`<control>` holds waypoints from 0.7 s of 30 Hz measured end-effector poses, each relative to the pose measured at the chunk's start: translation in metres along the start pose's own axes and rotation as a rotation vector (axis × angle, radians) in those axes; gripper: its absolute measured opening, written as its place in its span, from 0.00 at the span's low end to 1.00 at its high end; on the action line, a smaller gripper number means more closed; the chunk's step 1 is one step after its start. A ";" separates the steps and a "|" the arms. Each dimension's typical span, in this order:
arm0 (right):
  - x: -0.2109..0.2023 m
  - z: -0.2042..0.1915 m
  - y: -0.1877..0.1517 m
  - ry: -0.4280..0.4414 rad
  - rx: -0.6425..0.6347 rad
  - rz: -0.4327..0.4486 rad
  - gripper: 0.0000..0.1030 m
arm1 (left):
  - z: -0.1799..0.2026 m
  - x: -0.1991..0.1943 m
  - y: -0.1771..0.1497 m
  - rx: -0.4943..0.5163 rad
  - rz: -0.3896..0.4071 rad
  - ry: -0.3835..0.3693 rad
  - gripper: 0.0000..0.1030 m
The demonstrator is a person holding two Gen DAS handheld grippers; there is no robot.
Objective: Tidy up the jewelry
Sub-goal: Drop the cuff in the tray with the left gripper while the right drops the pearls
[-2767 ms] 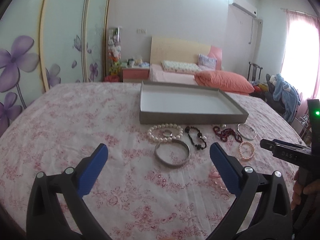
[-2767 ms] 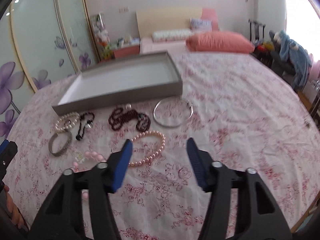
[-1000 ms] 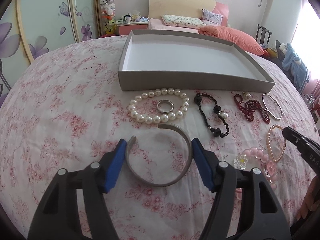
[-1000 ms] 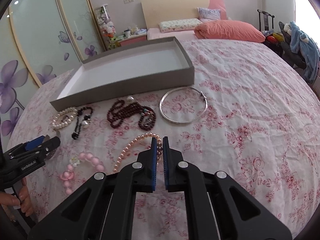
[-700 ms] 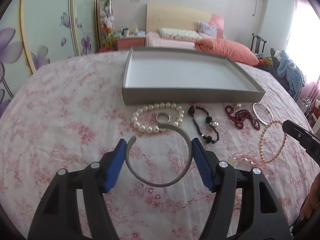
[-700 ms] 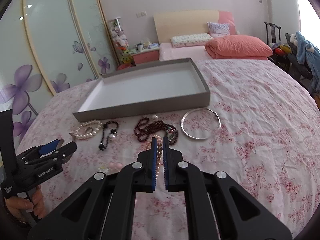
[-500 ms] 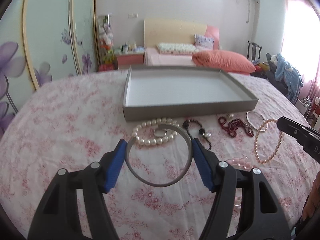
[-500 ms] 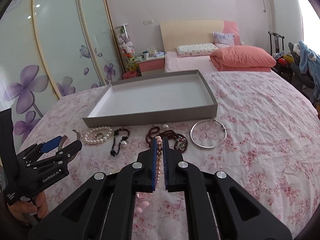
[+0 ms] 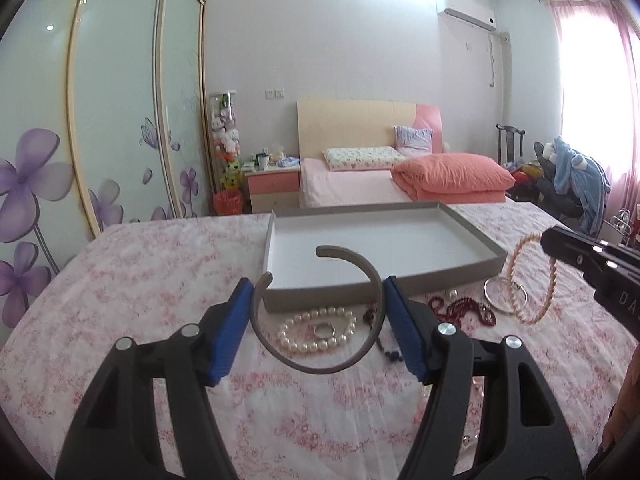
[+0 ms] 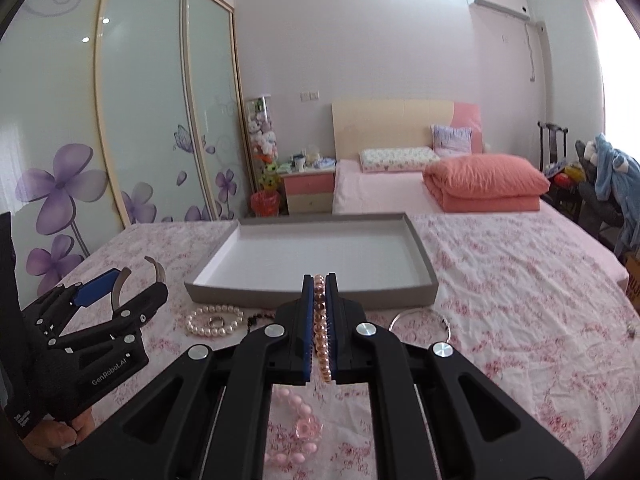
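While each tool (image 9: 318, 326) (image 10: 320, 318) grips its piece, cuff (image 9: 316, 312) and pink pearl bracelet (image 10: 320, 320), we risk slippage before the tray (image 9: 460, 270).

Table (image 9: 140, 264) covered with pink floral cloth. Lying on it:
- grey shallow tray (image 9: 472, 270), white inside, toward the far edge
- white pearl bracelet (image 9: 318, 330) just in front of the tray, a small silver ring (image 9: 325, 330) inside its loop
- black bead strand (image 10: 260, 317) beside the pearls
- dark red bead strand (image 9: 464, 310)
- thin silver bangle (image 10: 420, 320) at the right end
- pale pink chunky bead bracelet (image 10: 298, 432) nearest the camera.
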State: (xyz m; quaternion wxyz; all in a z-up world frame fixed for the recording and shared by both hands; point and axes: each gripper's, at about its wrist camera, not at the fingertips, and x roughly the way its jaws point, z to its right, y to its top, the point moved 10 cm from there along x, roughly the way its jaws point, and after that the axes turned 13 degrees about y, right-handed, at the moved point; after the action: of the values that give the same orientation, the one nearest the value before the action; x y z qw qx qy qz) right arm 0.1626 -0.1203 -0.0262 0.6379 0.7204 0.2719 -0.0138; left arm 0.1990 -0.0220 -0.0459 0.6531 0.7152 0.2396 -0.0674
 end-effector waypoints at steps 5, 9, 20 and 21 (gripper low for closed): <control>-0.008 -0.003 0.021 -0.026 -0.037 0.084 0.06 | 0.000 -0.001 0.010 -0.009 0.027 0.013 0.63; -0.010 -0.003 0.035 -0.036 -0.057 0.121 0.06 | 0.001 -0.003 0.023 -0.011 0.058 0.021 0.63; 0.001 0.003 0.066 -0.062 -0.084 0.182 0.06 | 0.010 0.021 0.052 -0.006 0.081 0.034 0.63; 0.006 0.006 0.069 -0.066 -0.082 0.184 0.06 | 0.011 0.027 0.054 -0.008 0.081 0.034 0.63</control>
State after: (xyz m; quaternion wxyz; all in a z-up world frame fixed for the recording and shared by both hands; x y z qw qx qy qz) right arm 0.1975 -0.1261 0.0339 0.6740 0.7148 0.1837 0.0323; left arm 0.2488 -0.0275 -0.0097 0.6540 0.7227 0.2219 -0.0278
